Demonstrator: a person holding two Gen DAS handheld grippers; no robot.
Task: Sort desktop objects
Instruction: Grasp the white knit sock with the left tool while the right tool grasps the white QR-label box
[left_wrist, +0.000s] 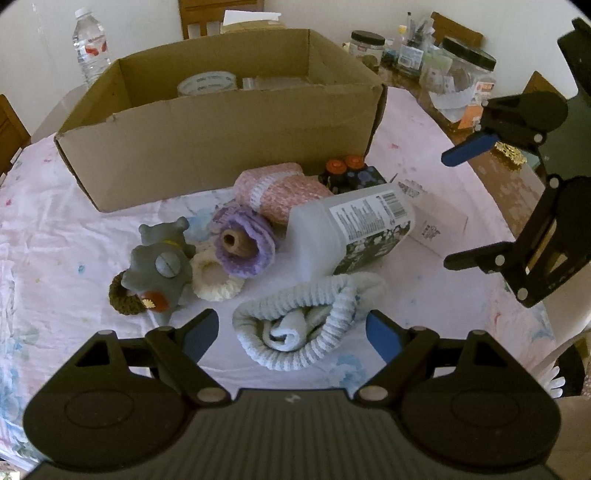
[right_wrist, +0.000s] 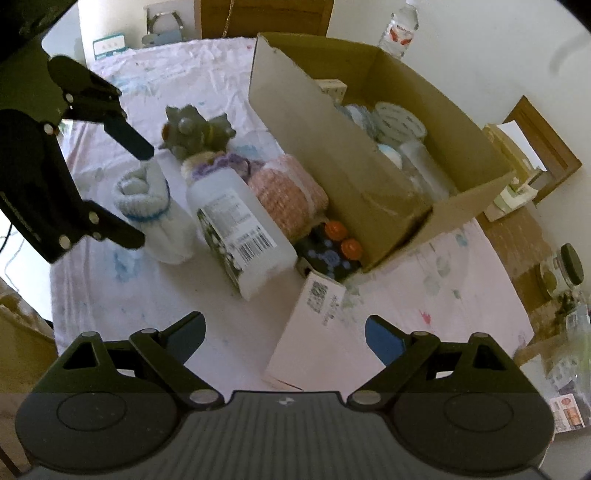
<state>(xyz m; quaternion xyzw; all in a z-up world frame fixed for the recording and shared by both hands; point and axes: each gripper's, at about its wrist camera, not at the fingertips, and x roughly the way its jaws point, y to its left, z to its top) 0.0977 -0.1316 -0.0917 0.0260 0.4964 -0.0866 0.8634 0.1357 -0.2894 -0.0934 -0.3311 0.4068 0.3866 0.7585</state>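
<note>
My left gripper (left_wrist: 291, 334) is open, its jaws on either side of a rolled pale blue sock (left_wrist: 310, 325) on the tablecloth; the sock also shows in the right wrist view (right_wrist: 155, 210). My right gripper (right_wrist: 286, 338) is open above a flat pink box (right_wrist: 317, 332). A clear plastic bottle (left_wrist: 354, 236) lies on its side. Beside it are a grey spiky toy (left_wrist: 159, 266), a purple knit piece (left_wrist: 245, 240), a cream knit ring (left_wrist: 218, 277), a pink knit roll (left_wrist: 280, 192) and a dark item with orange caps (left_wrist: 345, 171). A cardboard box (left_wrist: 221, 147) stands behind.
The box holds a tape roll (left_wrist: 207, 83) and clear containers. A water bottle (left_wrist: 90, 48) stands behind it. Jars (left_wrist: 465, 70) and clutter crowd the far right. A brown knit ring (left_wrist: 123, 295) lies under the toy. The table edge runs along the right.
</note>
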